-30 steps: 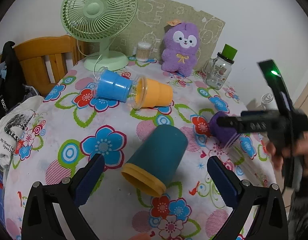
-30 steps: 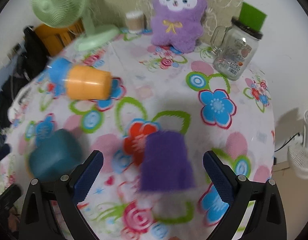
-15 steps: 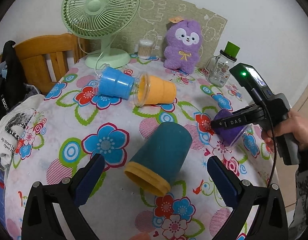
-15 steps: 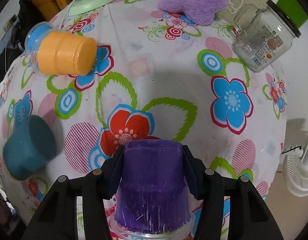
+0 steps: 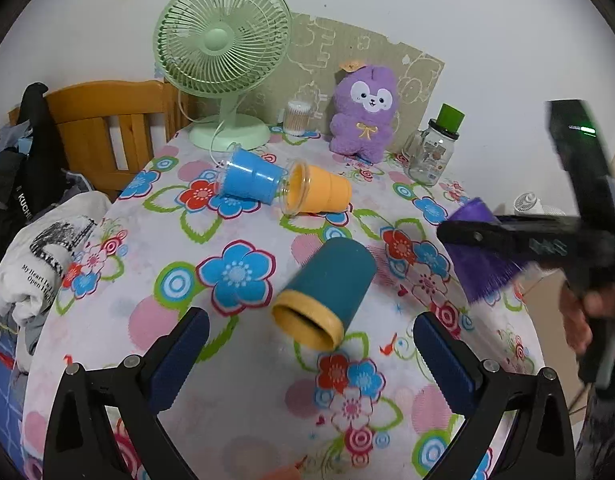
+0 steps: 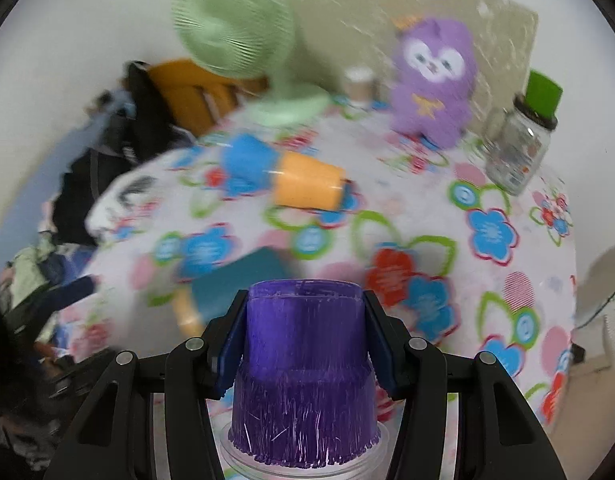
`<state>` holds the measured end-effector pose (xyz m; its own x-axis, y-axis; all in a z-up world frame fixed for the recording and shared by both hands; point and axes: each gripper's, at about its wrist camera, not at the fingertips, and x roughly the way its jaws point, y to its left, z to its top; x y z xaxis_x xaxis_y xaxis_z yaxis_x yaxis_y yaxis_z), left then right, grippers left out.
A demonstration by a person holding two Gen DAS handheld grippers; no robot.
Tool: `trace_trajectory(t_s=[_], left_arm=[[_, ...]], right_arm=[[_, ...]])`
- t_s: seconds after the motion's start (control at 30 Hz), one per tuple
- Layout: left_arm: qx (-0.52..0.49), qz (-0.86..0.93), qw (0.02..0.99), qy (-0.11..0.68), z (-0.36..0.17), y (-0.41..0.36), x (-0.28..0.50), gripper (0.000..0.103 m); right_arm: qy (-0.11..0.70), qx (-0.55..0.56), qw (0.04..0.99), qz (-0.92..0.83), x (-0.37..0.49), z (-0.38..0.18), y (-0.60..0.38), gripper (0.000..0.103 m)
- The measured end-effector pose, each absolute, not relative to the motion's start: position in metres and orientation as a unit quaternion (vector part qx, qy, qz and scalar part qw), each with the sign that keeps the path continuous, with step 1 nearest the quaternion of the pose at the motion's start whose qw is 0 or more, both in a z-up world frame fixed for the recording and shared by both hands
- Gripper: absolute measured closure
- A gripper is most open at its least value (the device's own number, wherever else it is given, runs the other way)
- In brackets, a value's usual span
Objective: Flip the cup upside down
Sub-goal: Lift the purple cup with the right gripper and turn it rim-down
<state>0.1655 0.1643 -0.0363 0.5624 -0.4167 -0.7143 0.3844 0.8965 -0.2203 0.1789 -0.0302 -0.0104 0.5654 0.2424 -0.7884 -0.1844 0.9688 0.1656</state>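
My right gripper [image 6: 303,332] is shut on a purple cup [image 6: 303,364] with a clear rim, its closed base pointing away from the camera. In the left wrist view the purple cup [image 5: 481,264] hangs tilted above the table's right side, clamped by the right gripper [image 5: 479,236]. My left gripper [image 5: 307,356] is open and empty, low over the near table. A teal cup with a yellow rim [image 5: 327,286] lies on its side between its fingers' line of sight. A blue cup [image 5: 249,180] and an orange cup [image 5: 321,192] lie on their sides farther back.
A floral tablecloth [image 5: 235,272] covers the round table. At the back stand a green fan [image 5: 223,72], a purple plush toy [image 5: 365,116], a cotton-swab jar [image 5: 297,118] and a glass jar with a green lid [image 5: 431,152]. A wooden chair [image 5: 111,128] with clothes stands to the left.
My right gripper closed on the purple cup, then lifted it off the table and tilted it. The left gripper stayed nearly still and open.
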Motion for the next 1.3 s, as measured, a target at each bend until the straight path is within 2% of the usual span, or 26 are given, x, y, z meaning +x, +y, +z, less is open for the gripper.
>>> trace_trajectory(t_s=[0.2, 0.43, 0.57, 0.63, 1.0, 1.23, 1.3], left_arm=[[-0.025, -0.224, 0.886, 0.405, -0.034, 0.187, 0.141, 0.000], [-0.034, -0.207, 0.887, 0.411, -0.039, 0.212, 0.123, 0.000], [-0.043, -0.193, 0.890, 0.410, -0.041, 0.226, 0.118, 0.000], [-0.046, -0.188, 0.891, 0.412, -0.041, 0.232, 0.118, 0.000], [-0.045, -0.190, 0.887, 0.419, -0.051, 0.235, 0.117, 0.000], [-0.049, -0.201, 0.881, 0.425, -0.053, 0.226, 0.117, 0.000], [-0.049, -0.204, 0.881, 0.423, -0.052, 0.224, 0.115, 0.000]], right_arm=[[0.405, 0.043, 0.900, 0.156, 0.122, -0.007, 0.015, 0.046], [0.392, 0.067, 0.905, 0.151, 0.123, -0.041, 0.036, 0.046], [0.309, 0.096, 0.930, 0.172, 0.117, -0.054, 0.043, 0.046], [0.296, 0.105, 0.934, 0.171, 0.114, -0.063, 0.046, 0.046], [0.312, 0.122, 0.929, 0.156, 0.073, -0.106, 0.032, 0.046], [0.264, 0.125, 0.949, 0.123, 0.090, -0.079, 0.018, 0.046], [0.271, 0.118, 0.948, 0.117, 0.110, -0.084, 0.025, 0.046]])
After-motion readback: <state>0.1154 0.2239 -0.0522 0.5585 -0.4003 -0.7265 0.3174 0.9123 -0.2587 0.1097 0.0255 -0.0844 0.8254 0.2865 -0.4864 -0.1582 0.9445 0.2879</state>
